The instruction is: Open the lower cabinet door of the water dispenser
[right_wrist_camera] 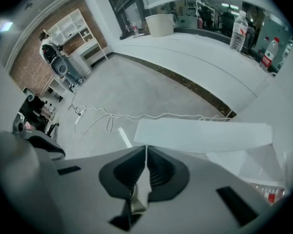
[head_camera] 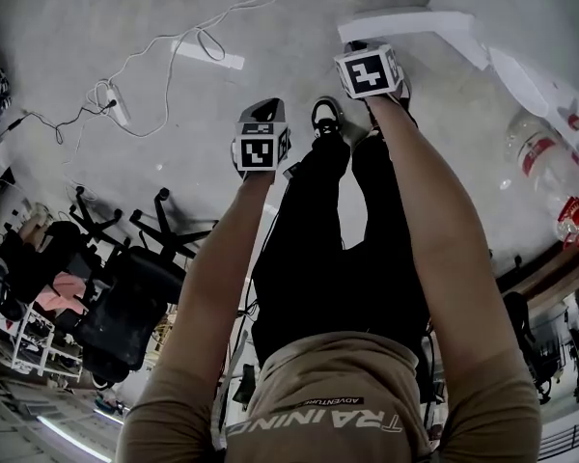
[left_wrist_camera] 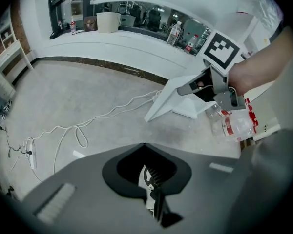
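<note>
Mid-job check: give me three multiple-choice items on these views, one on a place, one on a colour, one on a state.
1. Where does the white cable lie?
A on the floor; B hung on a wall; C wound round a chair.
2. What colour is the cabinet door?
A black; B white; C red.
3. How do the fingers of the right gripper stand?
A wide apart; B together; C clamped round a bottle.

Answers:
1. A: the cable trails across the bare floor.
2. B: the panel just ahead of the right gripper is white.
3. B: the right gripper view shows the tips meeting, with nothing seen between them.
</note>
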Demonstrator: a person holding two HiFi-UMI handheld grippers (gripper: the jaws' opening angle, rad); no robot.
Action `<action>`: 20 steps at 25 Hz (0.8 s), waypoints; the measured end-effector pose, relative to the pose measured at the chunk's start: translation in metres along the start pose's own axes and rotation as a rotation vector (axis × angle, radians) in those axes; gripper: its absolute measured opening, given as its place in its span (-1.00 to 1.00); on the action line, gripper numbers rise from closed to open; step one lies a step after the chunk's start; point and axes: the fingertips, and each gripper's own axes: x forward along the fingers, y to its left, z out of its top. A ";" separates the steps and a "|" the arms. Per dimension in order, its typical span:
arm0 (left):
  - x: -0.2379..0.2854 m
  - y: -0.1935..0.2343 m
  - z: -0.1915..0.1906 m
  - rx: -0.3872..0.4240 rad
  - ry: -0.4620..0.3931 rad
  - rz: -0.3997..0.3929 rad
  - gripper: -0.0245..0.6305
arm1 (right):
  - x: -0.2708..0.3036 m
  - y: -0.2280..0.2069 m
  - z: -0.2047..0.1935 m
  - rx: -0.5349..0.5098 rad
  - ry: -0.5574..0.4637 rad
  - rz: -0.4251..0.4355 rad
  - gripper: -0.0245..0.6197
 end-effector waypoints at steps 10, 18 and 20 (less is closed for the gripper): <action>-0.009 -0.012 0.017 -0.027 -0.052 -0.010 -0.93 | -0.014 -0.003 0.003 -0.012 0.012 0.088 -0.90; -0.060 -0.040 0.037 -0.024 -0.148 -0.008 -0.93 | -0.080 0.033 -0.009 -0.198 0.028 0.196 -0.90; -0.076 -0.053 0.037 -0.029 -0.163 -0.013 -0.93 | -0.104 0.047 -0.032 -0.215 0.069 0.225 -0.90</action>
